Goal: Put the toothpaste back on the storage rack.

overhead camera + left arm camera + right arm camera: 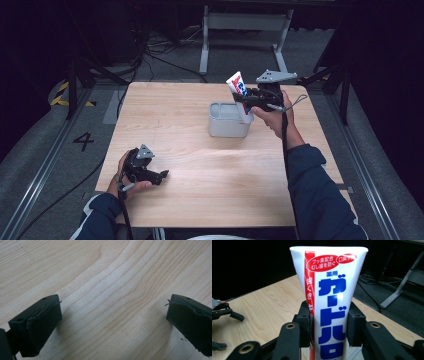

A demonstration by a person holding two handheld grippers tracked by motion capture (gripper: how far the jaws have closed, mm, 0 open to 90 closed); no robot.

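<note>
High view: the right gripper (pixel 248 101) holds the toothpaste tube (pixel 237 86) upright above the grey container (pixel 228 120) on the table (pixel 200 190). The left gripper (pixel 161 176) rests near the table's front-left edge.

Left gripper view: jaws stand wide apart, nothing between them.

Right gripper view: both pads clamp the tube's sides.

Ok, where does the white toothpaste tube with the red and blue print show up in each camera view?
High view: the white toothpaste tube with red and blue print stands upper right of centre, clamped in the right tool above the grey plastic bin.
Left gripper view: not in it.
Right gripper view: the tube stands upright at centre between the jaws.
Shared landmark: the light wooden table.
</note>
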